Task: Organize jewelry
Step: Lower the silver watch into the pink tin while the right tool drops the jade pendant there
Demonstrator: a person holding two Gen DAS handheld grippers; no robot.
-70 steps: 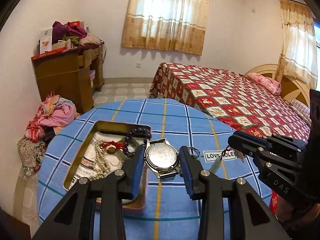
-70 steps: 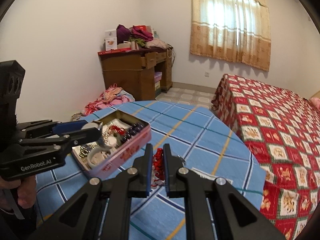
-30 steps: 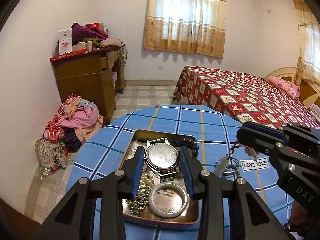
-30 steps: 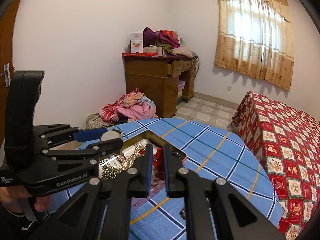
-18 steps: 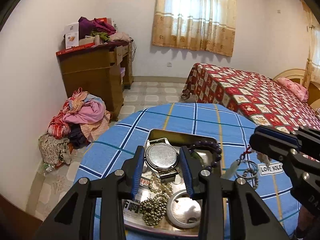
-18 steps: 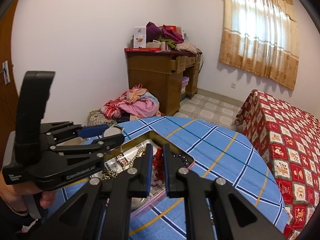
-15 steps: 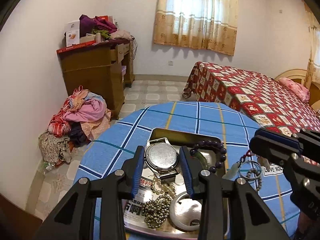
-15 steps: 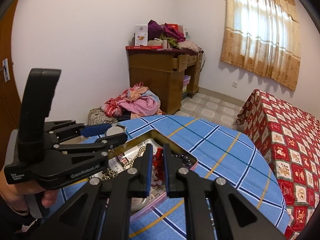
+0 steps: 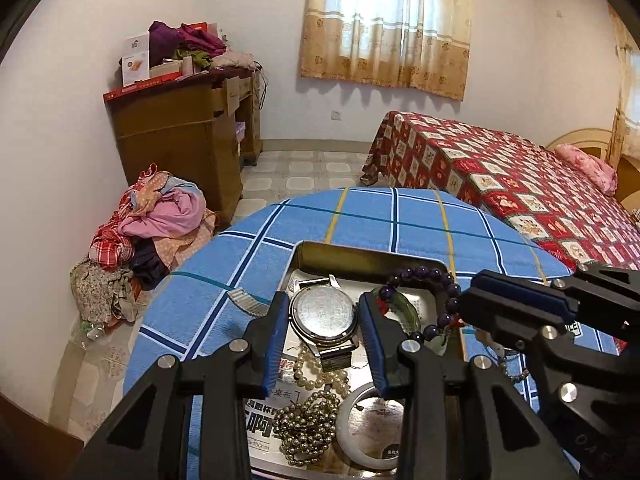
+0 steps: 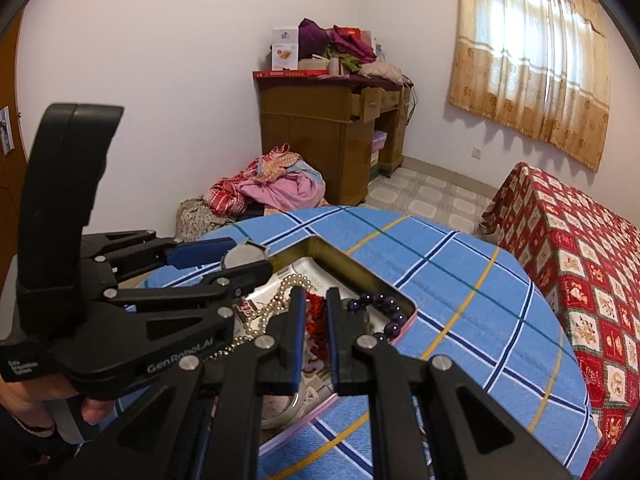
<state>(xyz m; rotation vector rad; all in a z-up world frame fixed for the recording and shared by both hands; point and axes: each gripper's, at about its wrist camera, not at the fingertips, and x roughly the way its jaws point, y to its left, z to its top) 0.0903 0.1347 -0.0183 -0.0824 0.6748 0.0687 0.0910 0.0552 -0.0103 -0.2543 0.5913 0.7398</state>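
My left gripper [image 9: 323,304] is shut on a silver watch [image 9: 324,318], held face-up just above an open metal tin [image 9: 360,252]. The tin holds a purple bead bracelet [image 9: 424,274], a green jade piece [image 9: 402,306], pearls [image 9: 316,372], a gold bead chain [image 9: 308,424] and a white bangle [image 9: 370,428]. My right gripper [image 10: 315,294] is shut on a red knotted cord charm [image 10: 316,312] and hangs over the tin [image 10: 360,268], close to the right of the left gripper [image 10: 240,258]. From the left wrist, the right gripper [image 9: 472,308] comes in from the right edge.
The tin sits on a round table with a blue checked cloth [image 9: 360,212]. A short metal strap piece [image 9: 244,302] shows left of the left finger. A red quilted bed [image 9: 520,184] stands to the right, a wooden desk [image 9: 180,132] and a clothes pile [image 9: 152,232] to the left.
Both grippers have shifted left from above the cloth to above the tin and sunk lower, each keeping its hold. The tin's contents now lie right under the fingers.
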